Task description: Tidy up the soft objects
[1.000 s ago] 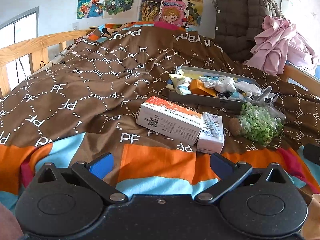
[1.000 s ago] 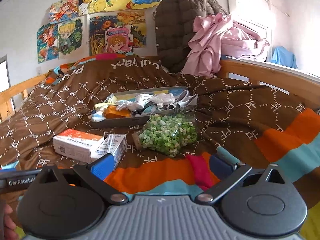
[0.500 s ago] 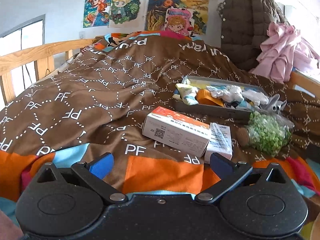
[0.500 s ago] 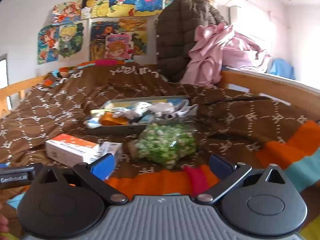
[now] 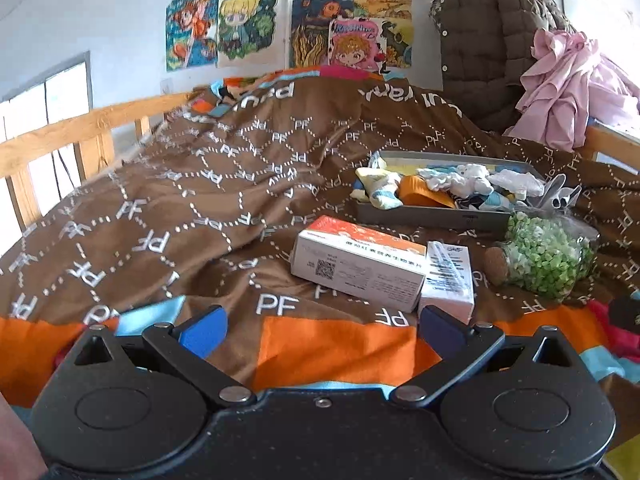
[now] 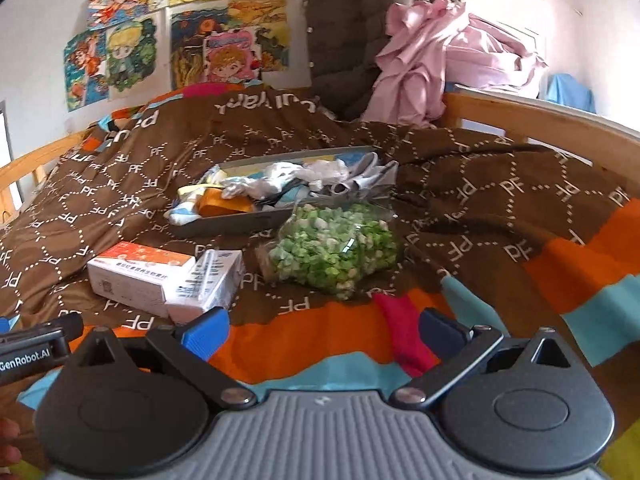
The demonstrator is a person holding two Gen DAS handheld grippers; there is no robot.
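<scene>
A grey tray [image 5: 432, 218] [image 6: 236, 226] heaped with socks and small cloths [image 5: 460, 184] [image 6: 288, 184] lies on the brown blanket. In front of it sit a clear bag of green pieces [image 5: 546, 254] [image 6: 336, 250], an orange-and-white box [image 5: 360, 264] [image 6: 136, 276] and a smaller white box [image 5: 448, 280] [image 6: 210, 280]. My left gripper [image 5: 318, 330] stands open near the bed's front edge, short of the boxes, holding nothing. The right gripper [image 6: 324, 330] is open too, low in front of the green bag and empty.
Wooden bed rails run along the left [image 5: 60, 136] and right [image 6: 540, 128]. A brown padded jacket [image 5: 492, 48] and pink clothes [image 6: 448, 60] hang at the far end. The left gripper's body [image 6: 32, 350] shows at the right view's left edge.
Both grippers have drawn back and tilted a little, so the tray, boxes and bag sit slightly farther off in each view. Nothing was grasped or moved.
</scene>
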